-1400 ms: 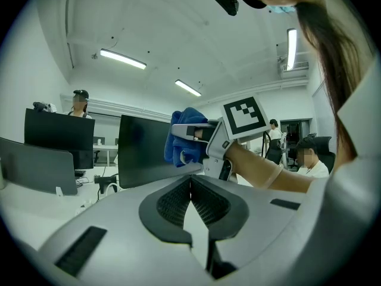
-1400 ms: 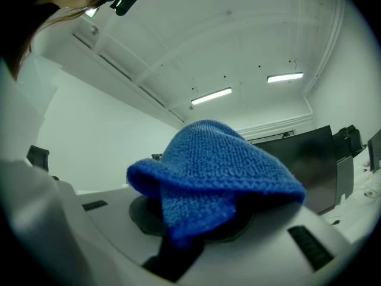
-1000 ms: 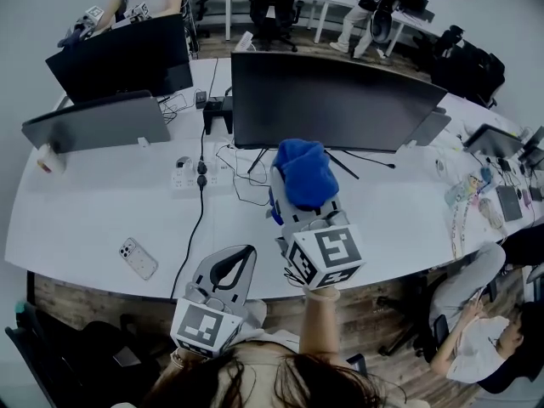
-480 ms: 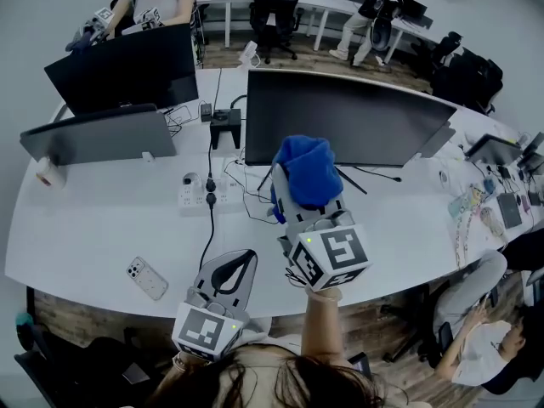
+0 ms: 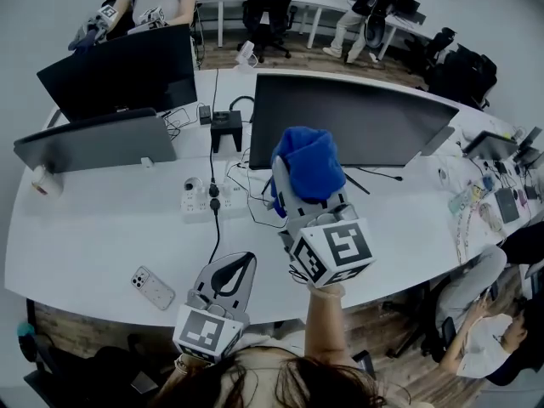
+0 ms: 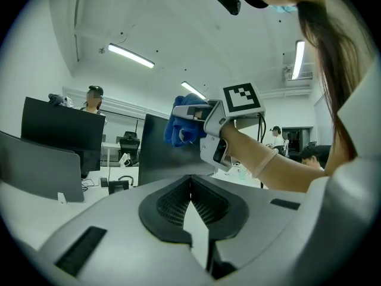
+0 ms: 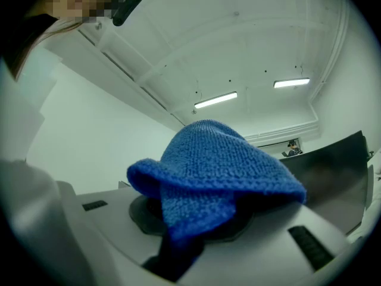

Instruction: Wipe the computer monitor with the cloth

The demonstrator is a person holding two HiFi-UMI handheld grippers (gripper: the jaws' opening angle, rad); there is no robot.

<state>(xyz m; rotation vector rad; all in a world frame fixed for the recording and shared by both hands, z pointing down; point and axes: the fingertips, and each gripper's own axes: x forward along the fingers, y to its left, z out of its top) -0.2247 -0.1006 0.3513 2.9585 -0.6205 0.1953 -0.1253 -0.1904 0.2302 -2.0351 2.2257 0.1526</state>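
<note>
White desk (image 5: 102, 219) filled the head view, curving through an office where other people sat or stood at the far desks. A wide dark computer monitor (image 5: 357, 121) stood at its middle, with two more screens (image 5: 115, 66) off to the left. The right gripper (image 5: 299, 195) was raised in front of the monitor's lower left part with a bunched blue cloth (image 5: 308, 164) at its tip. The left gripper (image 5: 233, 272) hung low near the desk's front edge, well apart from the screen. A phone (image 5: 153, 288) lay flat left of it, and a white power strip (image 5: 202, 199) with a black cable sat further back.

From the left gripper view, its two jaws were pressed together with nothing between them. Beyond them the other gripper held the cloth up beside the monitor's dark panel. Whether cloth and screen touched could not be told.

From the right gripper view, the jaws were pinching the blue cloth, which folded over them and hid the pads. The monitor's edge showed at the right, under ceiling lights.
</note>
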